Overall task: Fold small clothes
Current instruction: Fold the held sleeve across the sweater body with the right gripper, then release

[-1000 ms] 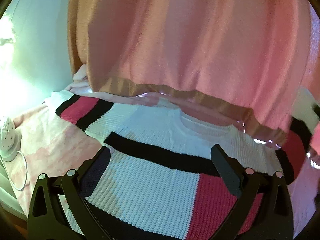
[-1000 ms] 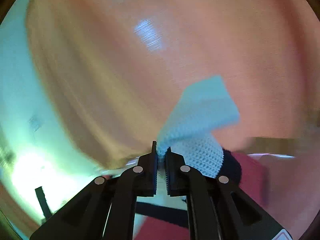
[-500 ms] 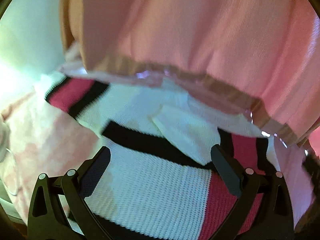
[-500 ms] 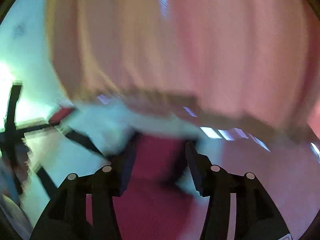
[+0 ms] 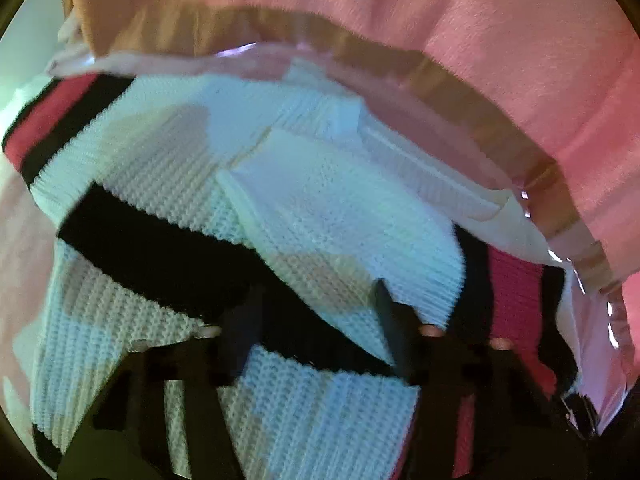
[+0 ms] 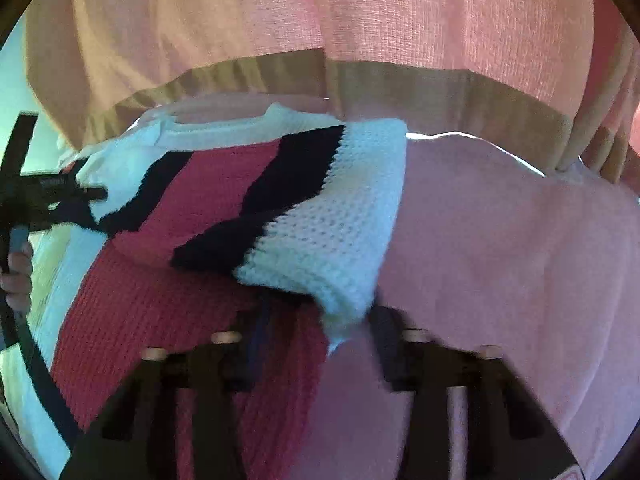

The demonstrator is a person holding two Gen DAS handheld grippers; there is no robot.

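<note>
A small knit sweater (image 5: 168,184) in white, black and pink-red blocks lies flat on a pink cloth. Its right sleeve (image 5: 344,216) is folded inward across the chest. My left gripper (image 5: 316,320) is open, low over the sweater's middle, holding nothing. In the right wrist view the folded sleeve (image 6: 320,216) lies over the pink-red body (image 6: 160,312), its white cuff end just ahead of my open right gripper (image 6: 320,336). The left gripper (image 6: 36,196) and the hand holding it show at that view's left edge.
A pink curtain (image 5: 400,20) with a tan hem hangs just above the far edge of the sweater; it also fills the top of the right wrist view (image 6: 320,20). The pink cloth (image 6: 500,260) extends to the right of the sweater.
My right gripper held the sleeve cuff aloft, then carried it inward, opened and let it go across the chest. My left gripper moved forward and lower over the sweater.
</note>
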